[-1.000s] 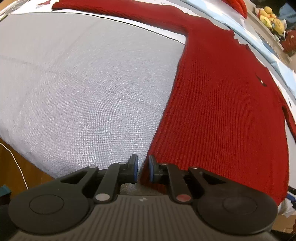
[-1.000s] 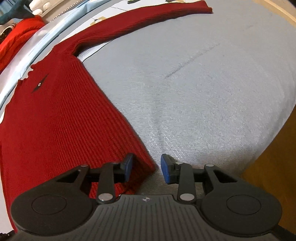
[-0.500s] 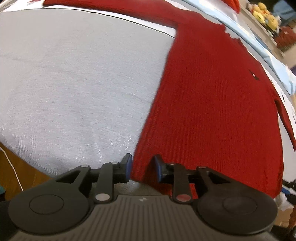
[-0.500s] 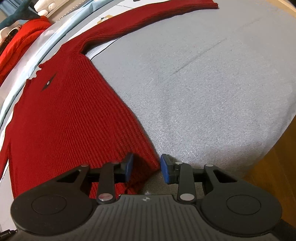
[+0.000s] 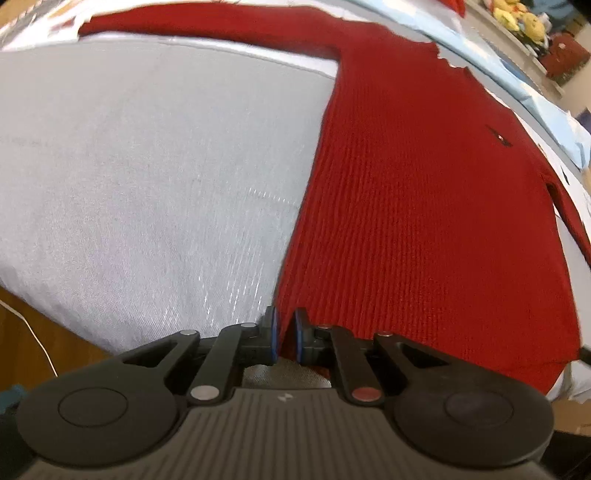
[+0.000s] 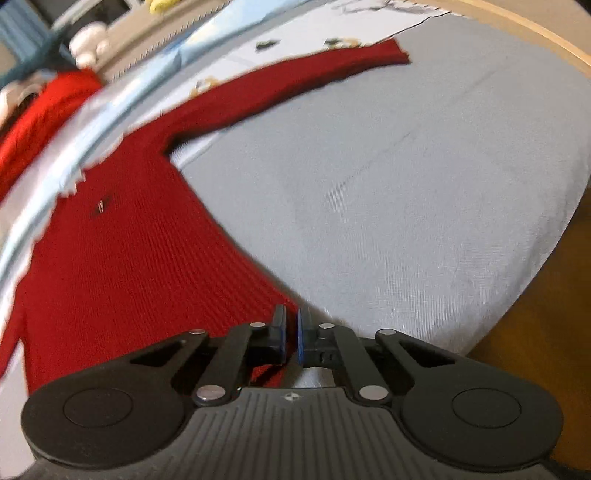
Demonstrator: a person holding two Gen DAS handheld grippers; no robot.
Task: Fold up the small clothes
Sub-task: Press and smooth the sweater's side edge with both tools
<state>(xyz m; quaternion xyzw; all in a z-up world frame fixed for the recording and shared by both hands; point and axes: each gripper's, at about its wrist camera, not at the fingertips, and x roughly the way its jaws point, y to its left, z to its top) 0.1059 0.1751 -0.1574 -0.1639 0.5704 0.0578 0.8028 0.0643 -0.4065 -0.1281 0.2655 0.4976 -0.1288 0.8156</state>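
The red sweater [image 5: 424, 206] lay flat, front up, on a grey sheet [image 5: 147, 177] over what looked like a bed. Its long axis ran from the hem at the near edge to the neckline at the far side, and both sleeves stretched outward along the far edge. A small dark emblem [image 5: 498, 138] sat on the chest.

The left tongs [image 5: 284, 334] were nipped narrow on the hem's left corner, a thin fold of red knit caught between the blue pads. The right tongs [image 6: 291, 336] were closed just as narrowly on the hem's right corner, the cloth rising into the slit between the pads.

In the left wrist view the left sleeve [image 5: 207, 26] showed nearly whole, while the right sleeve was cut off at the frame's right edge. The right wrist view showed the right sleeve [image 6: 295, 81] down to its cuff, but the body's left part was blurred and clipped.

Yellow soft toys [image 5: 517, 18] stood on a far shelf in the left view only. A second red garment [image 6: 40, 114] lay beyond the bed in the right view. Wooden floor [image 6: 535, 369] showed at the near right.
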